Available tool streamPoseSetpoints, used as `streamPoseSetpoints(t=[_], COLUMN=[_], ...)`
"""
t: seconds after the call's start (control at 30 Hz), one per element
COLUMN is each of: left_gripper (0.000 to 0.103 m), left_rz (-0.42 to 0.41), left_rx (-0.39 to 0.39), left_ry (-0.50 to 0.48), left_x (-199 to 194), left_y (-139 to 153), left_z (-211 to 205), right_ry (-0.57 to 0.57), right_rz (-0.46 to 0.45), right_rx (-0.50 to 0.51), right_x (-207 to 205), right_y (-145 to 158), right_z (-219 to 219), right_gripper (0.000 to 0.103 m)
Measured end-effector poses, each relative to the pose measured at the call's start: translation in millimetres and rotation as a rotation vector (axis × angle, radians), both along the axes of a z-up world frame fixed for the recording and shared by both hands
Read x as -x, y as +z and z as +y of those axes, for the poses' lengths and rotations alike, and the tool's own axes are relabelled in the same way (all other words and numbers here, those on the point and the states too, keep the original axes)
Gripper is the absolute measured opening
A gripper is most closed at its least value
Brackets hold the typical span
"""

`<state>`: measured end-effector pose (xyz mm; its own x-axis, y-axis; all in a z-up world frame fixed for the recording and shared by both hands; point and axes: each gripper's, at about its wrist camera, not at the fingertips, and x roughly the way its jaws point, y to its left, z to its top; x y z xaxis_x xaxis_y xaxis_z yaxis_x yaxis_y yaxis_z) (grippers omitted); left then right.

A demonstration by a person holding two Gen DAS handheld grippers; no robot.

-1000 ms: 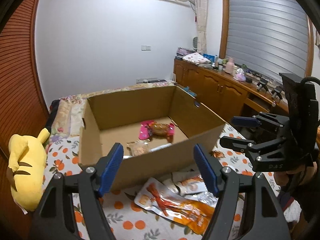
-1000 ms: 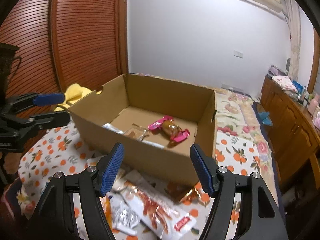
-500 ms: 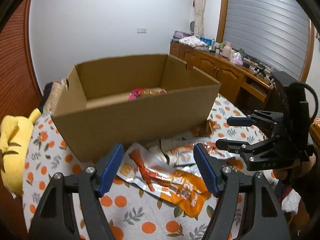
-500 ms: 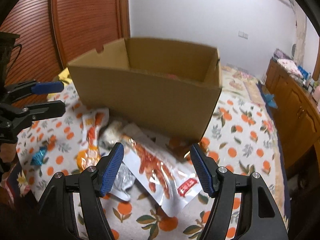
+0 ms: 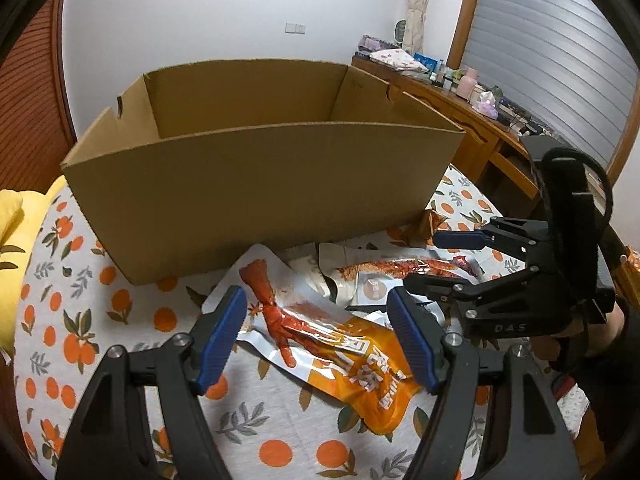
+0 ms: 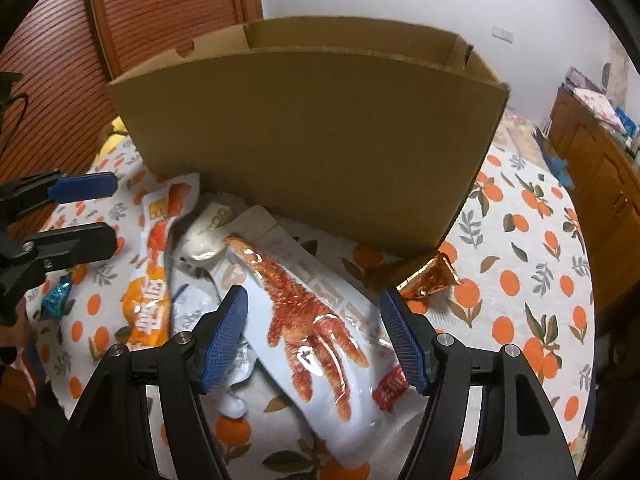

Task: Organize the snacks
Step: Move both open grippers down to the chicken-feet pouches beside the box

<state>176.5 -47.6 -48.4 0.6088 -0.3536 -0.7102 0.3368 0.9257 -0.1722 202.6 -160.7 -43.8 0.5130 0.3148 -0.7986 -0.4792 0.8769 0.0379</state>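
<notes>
Left gripper: gaping wide, gripping nothing, hovering over orange packet; right gripper likewise, straddling white chicken-foot packet. Both are lying at 6 o'clock of cardboard box (contents now hidden). Step: approaching pickups; next, lowering and closing. Since earlier: both grippers descending closer

Both grippers have dropped from above the cardboard box toward the snack packets: the left gripper over the orange packet, the right gripper over the white packet.
</notes>
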Motion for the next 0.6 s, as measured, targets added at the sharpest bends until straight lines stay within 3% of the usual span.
streamPoseSetpoints(t=[0.23,0.6], left_gripper=[0.073,0.073], left_rz=[0.018,0.089], left_rx=[-0.01,-0.054], left_ry=[0.003,0.008], left_x=[-2.0,-12.3], left_y=[-1.6,-23.3], left_z=[-4.3,-18.9], right_ry=[0.035,0.037], right_rz=[0.065,0.053], right_rx=[-0.044,-0.029], right_x=[2.2,29.2], right_y=[-3.2,-4.6], right_z=[-8.9,-22.4], right_gripper=[0.071,0.071])
